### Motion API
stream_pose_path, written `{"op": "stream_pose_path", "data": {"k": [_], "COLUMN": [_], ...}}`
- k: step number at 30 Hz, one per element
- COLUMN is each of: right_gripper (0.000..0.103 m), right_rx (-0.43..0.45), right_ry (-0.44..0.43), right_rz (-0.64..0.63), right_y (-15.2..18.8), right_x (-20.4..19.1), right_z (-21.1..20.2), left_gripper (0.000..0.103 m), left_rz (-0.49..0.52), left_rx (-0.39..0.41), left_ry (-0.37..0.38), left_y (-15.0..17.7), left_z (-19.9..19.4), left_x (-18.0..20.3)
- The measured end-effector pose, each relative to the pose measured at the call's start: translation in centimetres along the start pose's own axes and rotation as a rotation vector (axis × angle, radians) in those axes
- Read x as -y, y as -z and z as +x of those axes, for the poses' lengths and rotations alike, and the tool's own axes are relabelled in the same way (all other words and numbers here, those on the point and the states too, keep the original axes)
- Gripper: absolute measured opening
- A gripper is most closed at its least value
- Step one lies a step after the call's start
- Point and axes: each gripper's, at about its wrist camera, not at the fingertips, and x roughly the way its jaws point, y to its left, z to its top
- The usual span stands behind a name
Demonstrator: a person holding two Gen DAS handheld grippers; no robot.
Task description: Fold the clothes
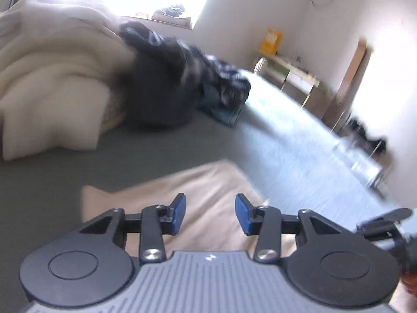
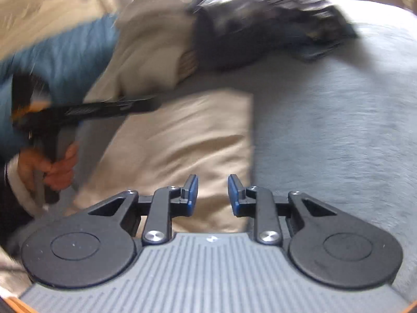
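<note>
A folded beige garment (image 1: pixel 198 198) lies flat on the grey bed cover (image 1: pixel 299 151); it also shows in the right wrist view (image 2: pixel 182 140). My left gripper (image 1: pixel 210 214) is open and empty, hovering over the garment's near part. My right gripper (image 2: pixel 212 194) is open and empty above the garment's near right edge. The left gripper's body (image 2: pixel 104 109), held by a hand, shows over the garment's left side. A pile of dark clothes (image 1: pixel 182 78) lies further back on the bed, also in the right wrist view (image 2: pixel 260 26). Both views are blurred.
A cream blanket heap (image 1: pixel 52 78) fills the bed's far left, next to the dark pile. A blue sleeve (image 2: pixel 65 57) is at the left. Beyond the bed stand a low table (image 1: pixel 289 75) with a yellow box (image 1: pixel 271 40), a door and white walls.
</note>
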Motion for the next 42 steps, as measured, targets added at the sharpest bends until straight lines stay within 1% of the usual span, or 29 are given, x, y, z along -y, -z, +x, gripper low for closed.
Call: {"op": "stream_pose_path", "data": {"k": [1,2,3,4,6,7,9,12,13,14,15,17,18,19,20,23,24,26,28,31,32,33,35,36,39,42], "right_gripper": [0.023,0.023,0.023,0.023,0.023,0.023,0.023,0.023,0.024,0.025,0.025,0.024,0.024,0.025,0.025,0.025,0.025,0.024,0.024,0.025,0.025,0.025,0.024,0.024,0.024,0.026], "right_rx": [-0.076,-0.125,-0.118,-0.117,-0.156,-0.161,-0.126,0.010,0.027,0.020,-0.006,-0.108,-0.132,-0.133,-0.155,-0.217,-0.220,-0.180,-0.099,0.021,0.033,0.017,-0.046,-0.050,-0.092,-0.141], "right_ry": [0.012,0.026,0.033,0.033,0.027,0.024,0.032,0.049,0.055,0.052,0.045,0.023,0.023,0.032,0.035,0.018,0.015,0.025,0.031,0.020,0.010,-0.003,-0.013,-0.014,-0.002,0.023], "right_rz": [-0.019,-0.022,-0.044,-0.067,-0.058,-0.045,-0.022,0.010,0.023,0.040,0.051,0.056,0.031,-0.006,-0.011,0.009,0.013,0.008,0.022,0.082,0.114,0.147,0.176,0.169,0.165,0.225], "right_y": [0.9,2.2,3.2,3.3,2.4,1.9,0.7,-1.9,-2.4,-2.6,-2.1,0.5,1.5,1.8,1.8,1.9,1.6,0.0,-2.1,-5.3,-5.9,-6.0,-5.0,-3.9,-1.8,-0.6], "right_x": [-0.4,-0.3,-0.4,-0.5,-0.3,0.0,0.5,1.3,1.5,1.8,2.0,2.1,1.8,1.2,1.0,1.5,1.6,1.4,1.8,3.1,3.6,4.2,4.8,4.9,5.0,5.7], "right_z": [1.4,2.5,2.5,2.1,1.1,0.8,0.0,-0.7,-0.1,0.9,2.0,4.5,4.9,4.3,3.9,2.9,2.5,1.6,1.4,3.2,4.5,5.8,7.6,7.7,6.2,4.3], "left_gripper": [0.034,0.024,0.024,0.024,0.023,0.023,0.023,0.023,0.023,0.023,0.021,0.020,0.019,0.019,0.019,0.019,0.019,0.019,0.019,0.019,0.019,0.019,0.019,0.019,0.019,0.019], "left_rz": [0.002,-0.009,-0.029,-0.052,-0.080,-0.086,-0.090,-0.077,-0.074,-0.078,-0.085,-0.105,-0.112,-0.118,-0.120,-0.106,-0.104,-0.102,-0.101,-0.094,-0.094,-0.096,-0.096,-0.095,-0.097,-0.102], "left_rx": [-0.018,-0.032,-0.027,-0.019,-0.016,-0.016,-0.014,-0.006,-0.004,-0.002,0.001,0.006,0.010,0.015,0.019,0.025,0.025,0.026,0.026,0.028,0.028,0.028,0.029,0.030,0.037,0.041], "left_ry": [-0.036,-0.061,-0.059,-0.046,-0.039,-0.037,-0.036,-0.044,-0.046,-0.045,-0.042,-0.036,-0.033,-0.029,-0.027,-0.038,-0.039,-0.039,-0.041,-0.044,-0.043,-0.041,-0.038,-0.036,-0.030,-0.027], "left_y": [0.6,1.1,1.3,1.3,1.4,1.4,1.6,1.7,1.7,1.7,1.8,2.0,2.0,2.1,2.1,2.1,2.1,2.1,2.0,2.1,2.2,2.2,2.2,2.2,2.4,2.4], "left_z": [1.0,1.9,2.2,2.1,2.0,2.0,2.1,2.2,2.1,2.1,2.2,2.3,2.4,2.5,2.5,2.6,2.6,2.6,2.7,2.7,2.7,2.7,2.7,2.7,2.8,2.8], "left_x": [-0.2,-0.6,-1.0,-1.5,-2.2,-2.4,-2.5,-2.6,-2.6,-2.7,-2.8,-3.1,-3.3,-3.4,-3.5,-3.2,-3.2,-3.2,-3.1,-3.1,-3.1,-3.2,-3.2,-3.2,-3.4,-3.5]}}
